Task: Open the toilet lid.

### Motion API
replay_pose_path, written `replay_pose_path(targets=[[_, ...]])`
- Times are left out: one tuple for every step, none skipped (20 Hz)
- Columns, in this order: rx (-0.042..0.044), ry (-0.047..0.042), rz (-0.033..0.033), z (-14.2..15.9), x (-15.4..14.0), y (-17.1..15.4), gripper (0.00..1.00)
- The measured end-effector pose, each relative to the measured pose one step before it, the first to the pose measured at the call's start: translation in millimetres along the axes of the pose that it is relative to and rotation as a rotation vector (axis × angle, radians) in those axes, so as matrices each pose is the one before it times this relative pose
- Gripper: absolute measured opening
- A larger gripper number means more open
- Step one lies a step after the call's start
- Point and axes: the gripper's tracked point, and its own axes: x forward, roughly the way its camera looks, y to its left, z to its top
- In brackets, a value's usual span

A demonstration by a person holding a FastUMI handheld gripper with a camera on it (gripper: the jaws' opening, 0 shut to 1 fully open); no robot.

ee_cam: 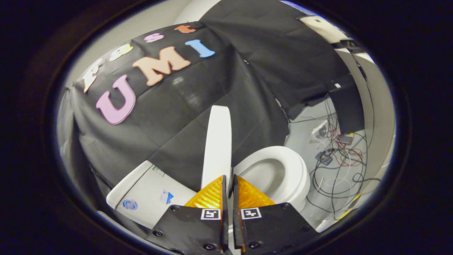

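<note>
The white toilet lid (218, 141) stands raised nearly upright, seen edge-on, rising straight ahead of my fingers. My gripper (228, 180) is shut on the lid's lower edge, one finger on each face. To the right of the lid the white seat and open bowl (279, 173) lie exposed. Left of the lid sits the white tank (148, 193) with small stickers on its top.
Black cloth covers the booth wall behind the toilet. On the grey floor beyond the bowl lies a tangle of cables and small electronic boxes (336, 159). A pale wall panel (375, 106) runs along the far right.
</note>
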Motion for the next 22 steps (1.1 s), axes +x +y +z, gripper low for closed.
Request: replay_pose_path(targets=[[-0.00549,-0.00231,0.01335,1.14,0.18,8.47,0.07],[-0.00945,-0.00389,0.01221,1.99,-1.83,6.3,0.06],[-0.02305,0.00336,0.01069,-0.25,-1.15,5.18,0.07],[-0.02641,-0.00048,0.00872,1.45,-0.74,5.38,0.07],[-0.02399,0.00522,0.01139,0.22,-0.72,5.84,0.06],[-0.02551,-0.00139,0.01538,2.19,-0.6,7.86,0.06],[-0.01677,-0.00354,0.01469,1.33,0.02,8.24,0.06],[-0.01577,-0.00396,0.0152,1.49,-0.17,8.11,0.07],[-0.02171,-0.00117,0.01683,1.12,0.62,8.4,0.07],[-0.02053,-0.00269,0.01939,1.31,-0.35,9.04,0.08],[-0.0188,-0.00124,0.02214,1.69,-0.4,10.46,0.09],[-0.01979,-0.0012,0.02096,1.4,1.0,9.17,0.1],[-0.01726,-0.00024,0.01887,0.93,1.33,11.25,0.11],[-0.01494,0.00012,0.01782,-0.1,2.04,10.29,0.13],[-0.01395,0.00674,0.01823,-0.14,2.84,10.73,0.13],[-0.01732,0.00185,0.02118,0.69,-0.7,10.85,0.13],[-0.01776,0.00535,0.01459,-0.76,2.23,9.84,0.13],[-0.01092,-0.00074,0.01584,0.05,0.26,9.01,0.13],[0.00041,0.00015,0.01759,-1.39,4.54,8.92,0.13],[0.00013,-0.00347,0.01375,0.93,2.23,7.95,0.13],[-0.00309,0.00124,0.01549,-1.94,1.36,9.15,0.13],[-0.00286,0.00168,0.01582,-2.27,1.75,9.22,0.13]])
